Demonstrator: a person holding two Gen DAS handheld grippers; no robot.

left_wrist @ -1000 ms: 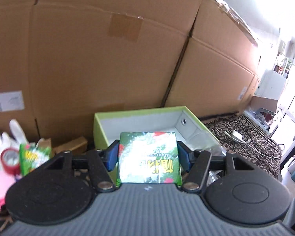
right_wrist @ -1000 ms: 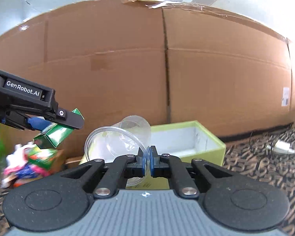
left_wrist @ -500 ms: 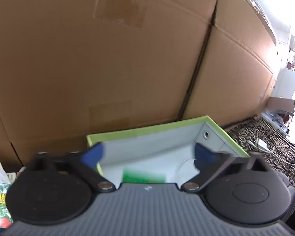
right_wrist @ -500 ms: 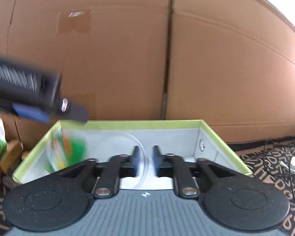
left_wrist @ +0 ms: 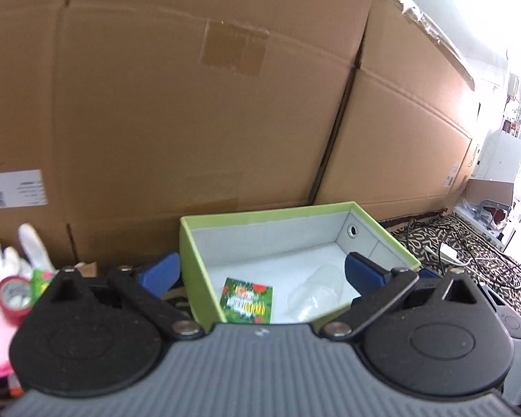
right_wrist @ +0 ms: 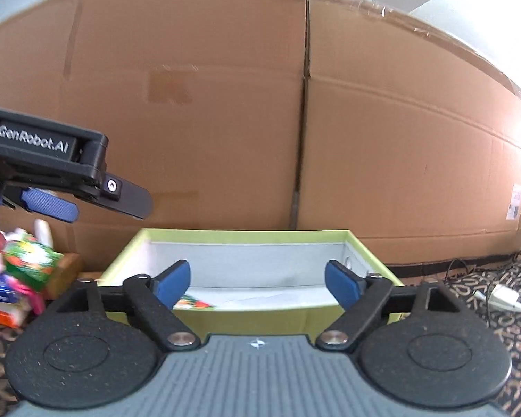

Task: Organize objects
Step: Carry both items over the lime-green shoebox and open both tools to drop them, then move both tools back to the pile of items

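Left wrist view: one green printed packet (left_wrist: 248, 299) and one clear plastic cup (left_wrist: 314, 293) are lying inside the lime-green box (left_wrist: 191, 264). Both the left tongs (left_wrist: 260, 271) and the right tongs (right_wrist: 257, 279) are gaping wide and empty, the right having just been opening.

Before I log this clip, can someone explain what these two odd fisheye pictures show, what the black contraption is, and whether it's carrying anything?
Each picture comes from a camera on a hand-held claw, looking along its blue-padded fingers. A person holds one per hand. The left claw and right claw both stand open and empty; their jaws have just been opening. Ahead is a green storage box against a cardboard wall. Inside lie a green packet and a clear plastic cup. Beside the box, at left, are a roll of red tape and white gloves.
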